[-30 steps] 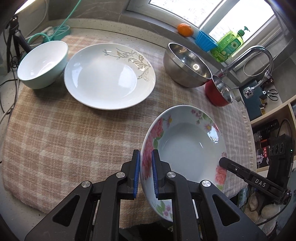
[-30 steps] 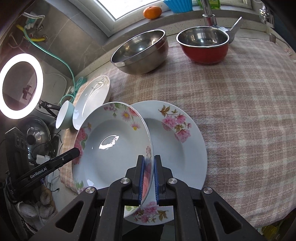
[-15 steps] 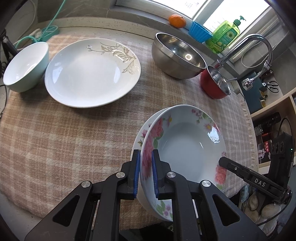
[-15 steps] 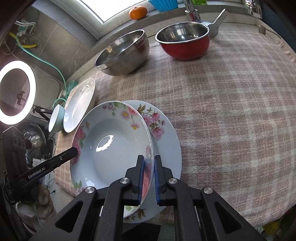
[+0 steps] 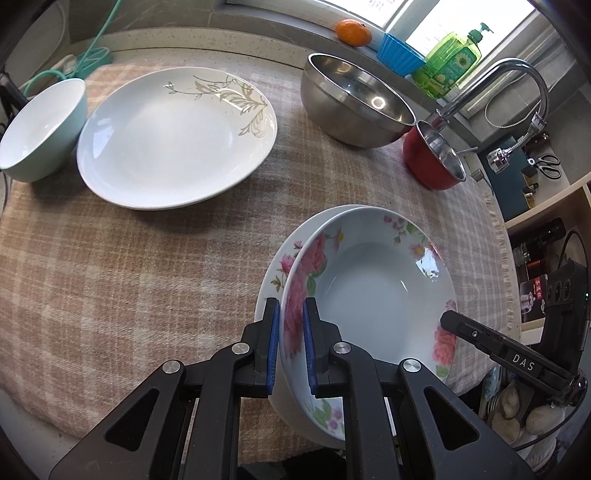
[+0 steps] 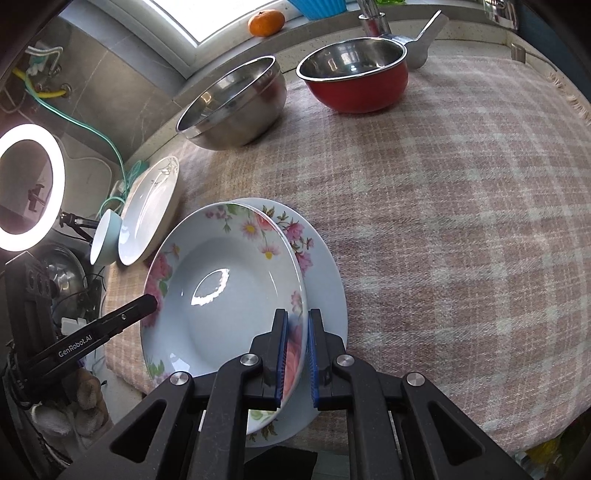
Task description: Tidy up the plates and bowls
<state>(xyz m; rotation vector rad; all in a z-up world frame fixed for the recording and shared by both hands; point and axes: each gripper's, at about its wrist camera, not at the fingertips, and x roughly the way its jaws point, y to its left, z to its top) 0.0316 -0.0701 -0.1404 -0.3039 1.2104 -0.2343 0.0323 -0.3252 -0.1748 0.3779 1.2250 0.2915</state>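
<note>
Both grippers hold one floral deep plate (image 5: 373,295) by opposite rims. My left gripper (image 5: 290,345) is shut on its left rim. My right gripper (image 6: 295,354) is shut on its right rim (image 6: 221,295). The held plate sits nearly centred over a second floral plate (image 5: 280,266) on the checked cloth, also seen in the right wrist view (image 6: 325,266); whether they touch I cannot tell. A white plate with a gold leaf pattern (image 5: 177,136) and a pale green bowl (image 5: 40,125) lie at the far left.
A steel mixing bowl (image 5: 354,99) and a red pot (image 5: 432,158) stand at the back by the tap (image 5: 517,77). An orange (image 5: 352,31), blue cup and soap bottle sit on the sill. A ring light (image 6: 29,184) stands left of the table.
Both grippers carried the held floral plate across until it covers the second floral plate, and lowered it closer. Both grips stayed shut.
</note>
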